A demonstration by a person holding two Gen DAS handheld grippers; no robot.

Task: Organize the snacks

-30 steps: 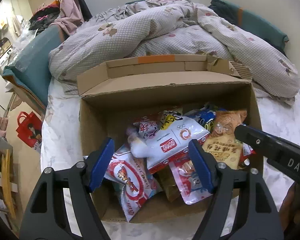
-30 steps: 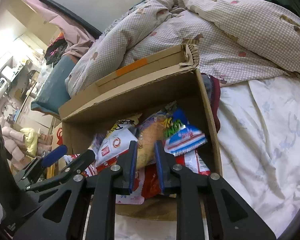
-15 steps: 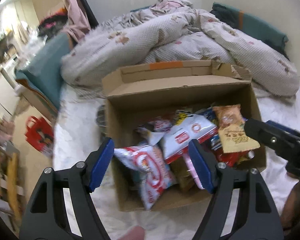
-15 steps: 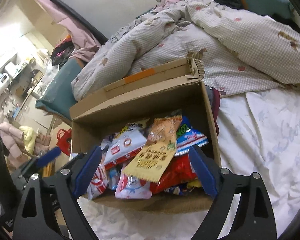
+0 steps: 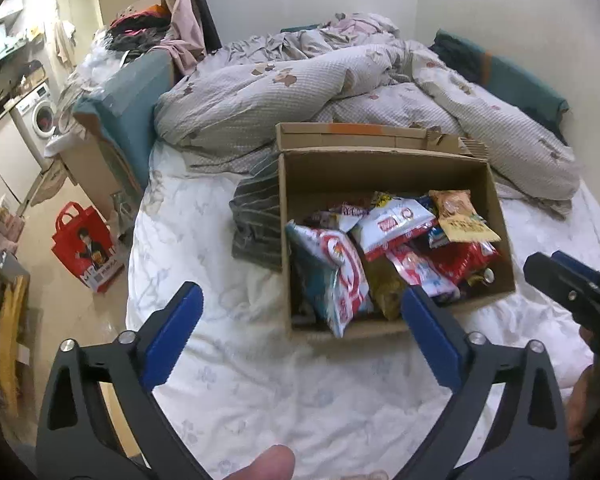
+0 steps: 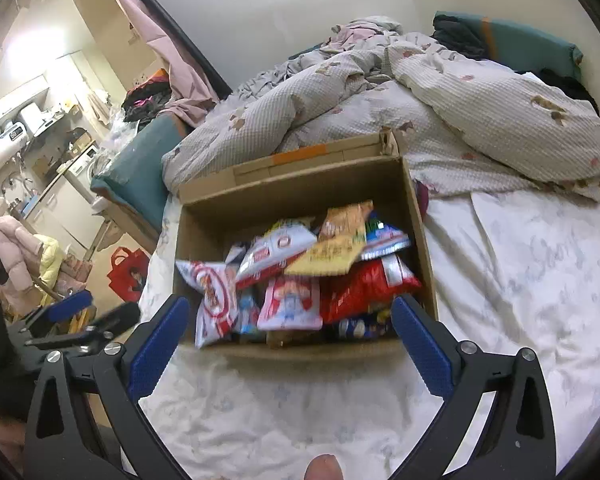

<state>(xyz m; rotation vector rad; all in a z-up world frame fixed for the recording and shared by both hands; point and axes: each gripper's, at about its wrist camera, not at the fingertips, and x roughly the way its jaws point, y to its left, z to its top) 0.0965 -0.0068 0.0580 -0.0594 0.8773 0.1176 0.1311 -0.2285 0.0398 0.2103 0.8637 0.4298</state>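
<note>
While snack packets [image 6: 300, 276] lie heaped in the cardboard box [image 6: 418, 216] on the white bedsheet [image 6: 520, 280] | rumpled quilt [image 6: 460, 120] behind box | left gripper [image 5: 300, 312] jaws opening, nothing between | right gripper [image 6: 288, 320] jaws opening, empty, near box's near wall.

Matt brown cardboard box [image 6: 418, 216], glossy plastic snack packets [image 6: 364, 288], soft waffle-textured cloth duvet [image 6: 480, 108], wrinkled cotton bed sheet [image 6: 520, 280], matt black plastic tongs [image 6: 290, 322] with ribbed blue pads [image 6: 418, 346].

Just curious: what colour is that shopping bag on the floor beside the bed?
Red shopping bag, with a printed picture; clearest in the left wrist view.
</note>
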